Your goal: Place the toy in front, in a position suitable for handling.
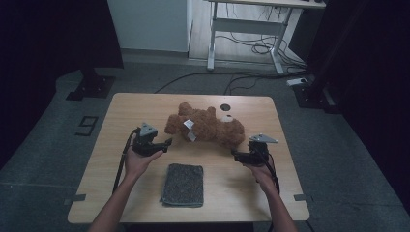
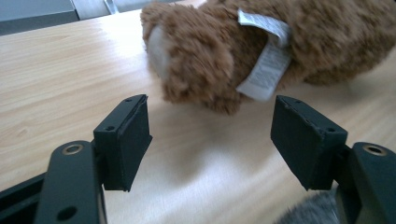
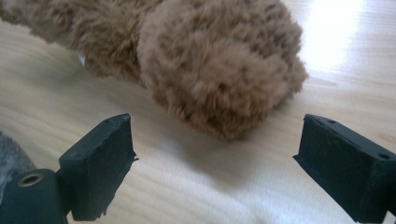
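From above, one brown teddy bear (image 1: 205, 125) is lying near the surface's (image 1: 96, 164) far edge, one grey cloth (image 1: 183, 184) near its front edge, while both gripper views are showing two released claws, left claw (image 2: 210, 135) and right claw (image 3: 215, 163), flanking it.

Teddy bear (image 2: 280, 51): cut off by the top and right edges in the left gripper view.
Label (image 2: 266, 70) on the bear: print too blurred to be read.
Grey cloth (image 3: 11, 161): cropped beside the bear in the right gripper view.
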A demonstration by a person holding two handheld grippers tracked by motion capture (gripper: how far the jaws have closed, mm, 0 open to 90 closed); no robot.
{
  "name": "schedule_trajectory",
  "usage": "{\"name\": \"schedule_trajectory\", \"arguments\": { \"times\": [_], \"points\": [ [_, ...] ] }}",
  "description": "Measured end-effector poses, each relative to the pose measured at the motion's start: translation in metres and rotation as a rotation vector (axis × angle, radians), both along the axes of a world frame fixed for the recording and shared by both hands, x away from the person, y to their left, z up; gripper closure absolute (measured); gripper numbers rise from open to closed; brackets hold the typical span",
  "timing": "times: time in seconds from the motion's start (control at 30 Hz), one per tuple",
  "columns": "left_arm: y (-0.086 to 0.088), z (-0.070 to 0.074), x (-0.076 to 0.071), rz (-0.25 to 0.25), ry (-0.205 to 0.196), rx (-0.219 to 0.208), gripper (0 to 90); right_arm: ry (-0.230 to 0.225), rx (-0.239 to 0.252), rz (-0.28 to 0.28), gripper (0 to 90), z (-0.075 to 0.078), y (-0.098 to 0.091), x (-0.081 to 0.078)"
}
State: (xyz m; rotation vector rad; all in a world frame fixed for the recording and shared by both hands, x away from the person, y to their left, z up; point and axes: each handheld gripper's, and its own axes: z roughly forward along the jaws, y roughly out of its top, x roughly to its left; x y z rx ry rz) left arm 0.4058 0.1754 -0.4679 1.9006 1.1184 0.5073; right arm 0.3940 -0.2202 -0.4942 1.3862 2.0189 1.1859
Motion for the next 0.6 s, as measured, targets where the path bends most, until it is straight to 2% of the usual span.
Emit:
{"name": "schedule_trajectory", "arguments": {
  "times": [0.13, 0.2, 0.27, 0.4, 0.5, 0.6],
  "points": [
    [-0.003, -0.005, 0.017, -0.005, 0.03, -0.02, 27.4, 0.001, 0.014, -0.001, 10.4, 0.004, 0.0, 0.012],
    [-0.007, -0.009, 0.025, -0.006, 0.042, -0.008, 27.0, 0.002, 0.031, 0.008, 10.5, 0.005, 0.001, 0.018],
    [-0.01, -0.012, 0.031, -0.009, 0.055, -0.015, 26.8, 0.002, 0.025, 0.009, 10.4, 0.005, 0.002, 0.02],
    [-0.016, -0.016, 0.042, -0.011, 0.058, -0.006, 26.2, 0.011, 0.023, 0.009, 9.5, 0.003, 0.005, 0.029],
    [-0.019, -0.018, 0.05, -0.018, 0.063, -0.014, 26.1, 0.018, 0.038, 0.006, 9.4, 0.0, 0.004, 0.037],
    [-0.025, -0.017, 0.058, -0.019, 0.056, -0.003, 26.8, 0.034, 0.057, 0.008, 9.3, -0.005, 0.002, 0.043]
  ]
}}
